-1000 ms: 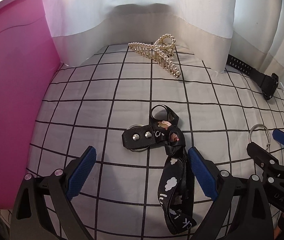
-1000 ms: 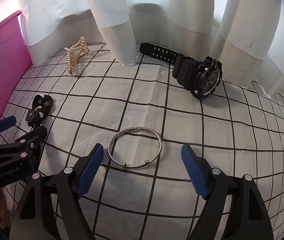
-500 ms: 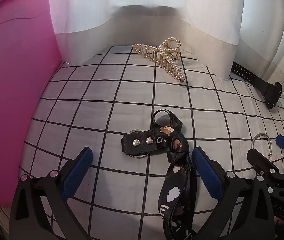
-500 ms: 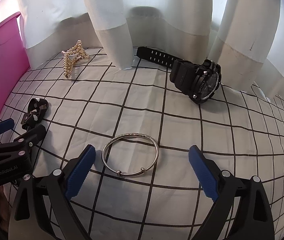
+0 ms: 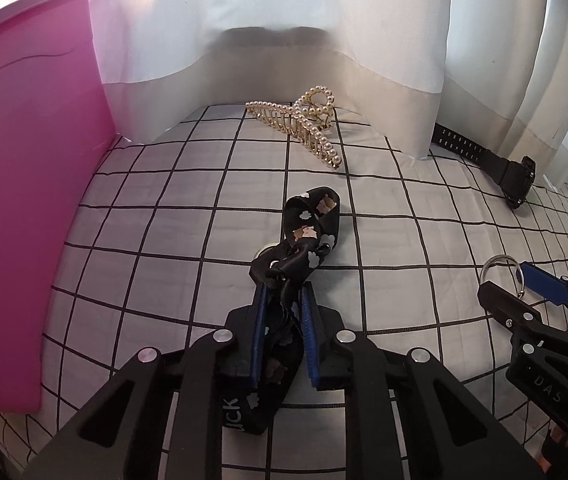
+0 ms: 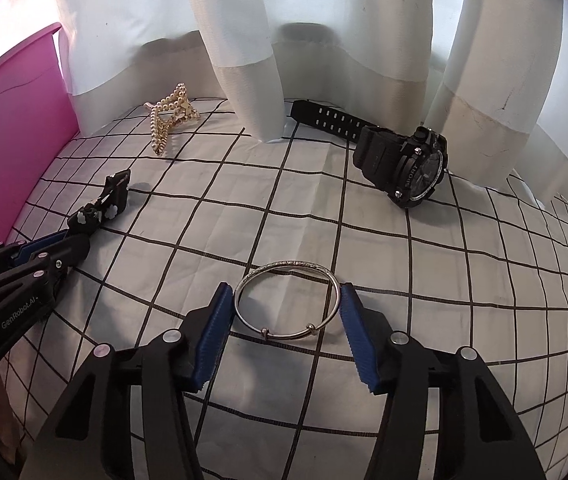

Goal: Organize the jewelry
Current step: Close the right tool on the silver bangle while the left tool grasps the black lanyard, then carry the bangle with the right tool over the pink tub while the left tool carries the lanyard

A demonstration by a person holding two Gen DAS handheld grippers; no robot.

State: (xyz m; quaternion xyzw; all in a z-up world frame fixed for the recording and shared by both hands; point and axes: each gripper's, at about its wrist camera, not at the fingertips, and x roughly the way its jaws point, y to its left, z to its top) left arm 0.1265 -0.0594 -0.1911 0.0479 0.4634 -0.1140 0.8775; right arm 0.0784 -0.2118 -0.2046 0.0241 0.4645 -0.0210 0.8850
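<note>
My left gripper [image 5: 282, 300] is shut on a black printed strap keychain [image 5: 311, 224], whose loop lifts off the checked cloth; it also shows in the right wrist view [image 6: 103, 204]. My right gripper [image 6: 286, 304] has closed its blue pads on both sides of a silver bangle [image 6: 287, 302] lying on the cloth; the bangle also shows in the left wrist view [image 5: 498, 268]. A gold pearl hair claw [image 5: 304, 124] lies at the back. A black sport watch [image 6: 404, 168] lies at the back right.
A pink box [image 5: 23, 184] stands along the left side. White curtains [image 6: 243, 40] hang down onto the back of the checked cloth [image 6: 444, 280]. The watch strap [image 5: 484, 156] pokes out from under a curtain fold.
Both grippers closed. The left shut on the strap and lifted its loop and metal ring end. The right narrowed onto the bangle's sides.
</note>
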